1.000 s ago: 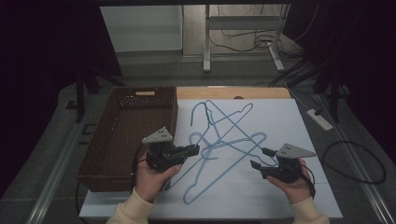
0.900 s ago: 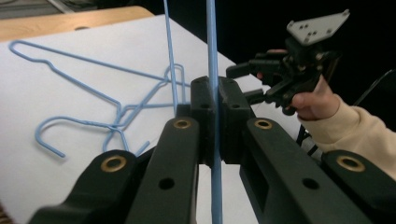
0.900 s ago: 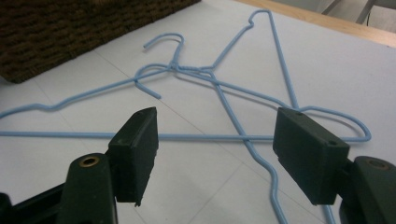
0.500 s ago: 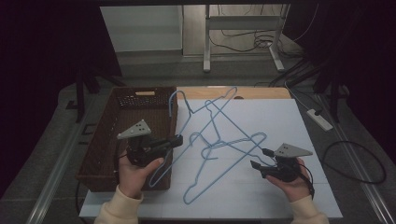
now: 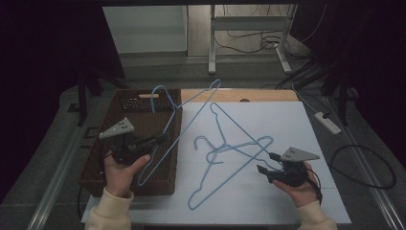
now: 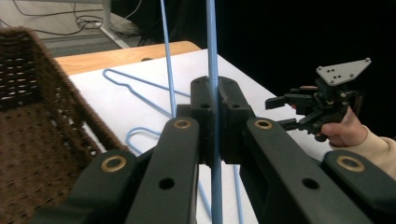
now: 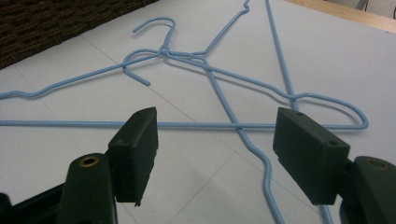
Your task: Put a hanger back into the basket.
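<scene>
Left hand-held gripper clamps one hanger over basket, not dropped yet. Right hand-held gripper open; two hangers left on tabletop.

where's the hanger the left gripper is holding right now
In the high view the held hanger is at left, clamped in the left gripper and slanting over the right wall of the brown basket, its hook above the basket's far end.

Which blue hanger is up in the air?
The hanger clamped in the left gripper, tilted above the basket. The other two hangers lie crossed flat on the white table.
</scene>
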Tool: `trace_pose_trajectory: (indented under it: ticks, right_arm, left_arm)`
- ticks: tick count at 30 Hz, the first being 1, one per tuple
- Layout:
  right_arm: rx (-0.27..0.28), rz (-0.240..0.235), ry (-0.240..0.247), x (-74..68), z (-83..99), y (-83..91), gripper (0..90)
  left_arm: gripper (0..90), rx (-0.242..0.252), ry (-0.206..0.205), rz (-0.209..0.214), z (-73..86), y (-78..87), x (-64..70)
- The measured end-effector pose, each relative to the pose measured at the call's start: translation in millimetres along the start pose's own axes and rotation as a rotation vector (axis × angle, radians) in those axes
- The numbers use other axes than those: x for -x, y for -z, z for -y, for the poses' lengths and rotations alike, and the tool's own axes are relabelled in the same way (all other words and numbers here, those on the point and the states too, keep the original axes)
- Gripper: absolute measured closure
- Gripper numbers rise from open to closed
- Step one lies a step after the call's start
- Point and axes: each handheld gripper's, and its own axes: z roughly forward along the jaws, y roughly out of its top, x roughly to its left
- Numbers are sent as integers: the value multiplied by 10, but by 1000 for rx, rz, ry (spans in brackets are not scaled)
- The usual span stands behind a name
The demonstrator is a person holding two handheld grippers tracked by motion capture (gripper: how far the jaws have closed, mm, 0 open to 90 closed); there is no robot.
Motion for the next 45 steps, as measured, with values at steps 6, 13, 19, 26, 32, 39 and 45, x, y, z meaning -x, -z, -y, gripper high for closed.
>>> trace_pose_trajectory:
  ticks: [6,13,19,26,32,39,45]
  right_arm:
    - [6,-8,-2,9,2,7,320]
    - [6,-17,-6,25,20,1,317]
    - [-1,-12,-9,38,30,-11,317]
    - [-7,0,-8,40,34,-15,313]
    - [-12,5,-11,38,41,-23,313]
    - [-15,7,-11,40,45,-24,310]
    - [-20,4,-8,35,47,-31,310]
  left_arm:
    - [862,9,12,-36,-11,105,-78]
    - [862,13,15,-77,-23,211,-217]
    - [862,-9,14,-125,-44,316,-375]
    - [862,-26,12,-167,-31,470,-562]
    - [862,-58,25,-198,17,558,-782]
    - [862,-98,-1,-183,44,566,-866]
    - [862,-165,1,-212,85,508,-939]
